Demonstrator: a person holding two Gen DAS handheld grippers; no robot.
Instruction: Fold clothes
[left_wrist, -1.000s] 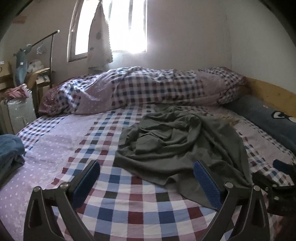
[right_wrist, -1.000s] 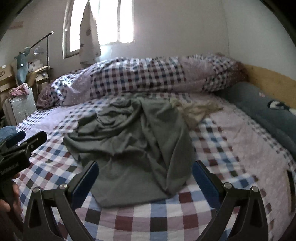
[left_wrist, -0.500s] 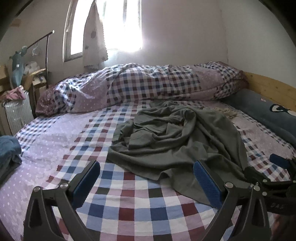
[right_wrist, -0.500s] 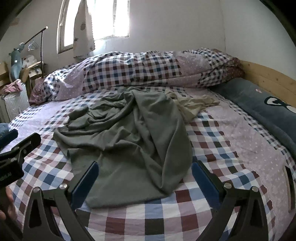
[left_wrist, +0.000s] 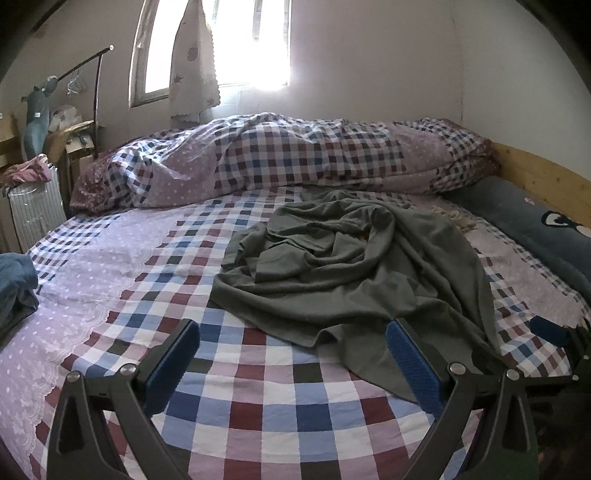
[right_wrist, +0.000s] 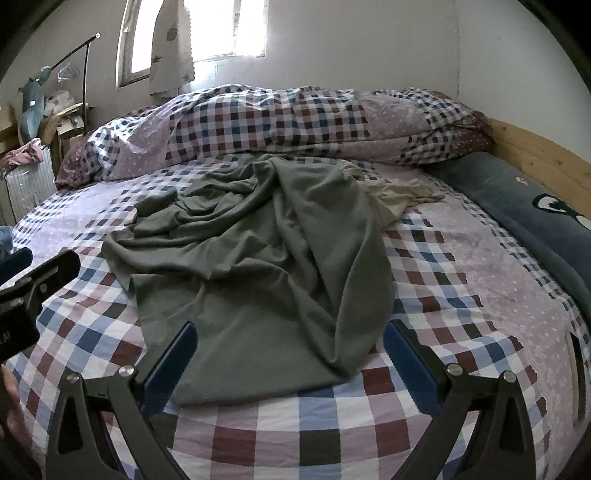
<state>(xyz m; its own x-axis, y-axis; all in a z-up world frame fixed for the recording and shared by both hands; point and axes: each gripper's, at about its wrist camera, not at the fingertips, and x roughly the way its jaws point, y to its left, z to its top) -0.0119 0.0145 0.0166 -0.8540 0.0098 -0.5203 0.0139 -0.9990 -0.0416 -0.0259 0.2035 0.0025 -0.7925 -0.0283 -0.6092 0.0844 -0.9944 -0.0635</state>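
Note:
A crumpled grey-green garment (left_wrist: 351, 269) (right_wrist: 258, 266) lies in a heap on the checked bedsheet (left_wrist: 258, 406) (right_wrist: 443, 280). A beige garment (right_wrist: 399, 195) (left_wrist: 458, 219) pokes out from under its far right side. My left gripper (left_wrist: 291, 365) hovers open above the sheet at the garment's near left edge, nothing between its fingers. My right gripper (right_wrist: 288, 358) is open too, just short of the garment's near hem. Each gripper shows at the edge of the other's view.
A rolled checked duvet (left_wrist: 295, 155) runs along the far side under the window. A dark grey pillow (right_wrist: 535, 206) lies by the wooden headboard (left_wrist: 543, 177) on the right. Blue clothing (left_wrist: 14, 284) sits at the bed's left edge. A rack and radiator (left_wrist: 33, 206) stand at far left.
Both grippers have risen and tilted, so the garment sits lower and closer in each view. The garment itself has not moved, and both grippers remain open.

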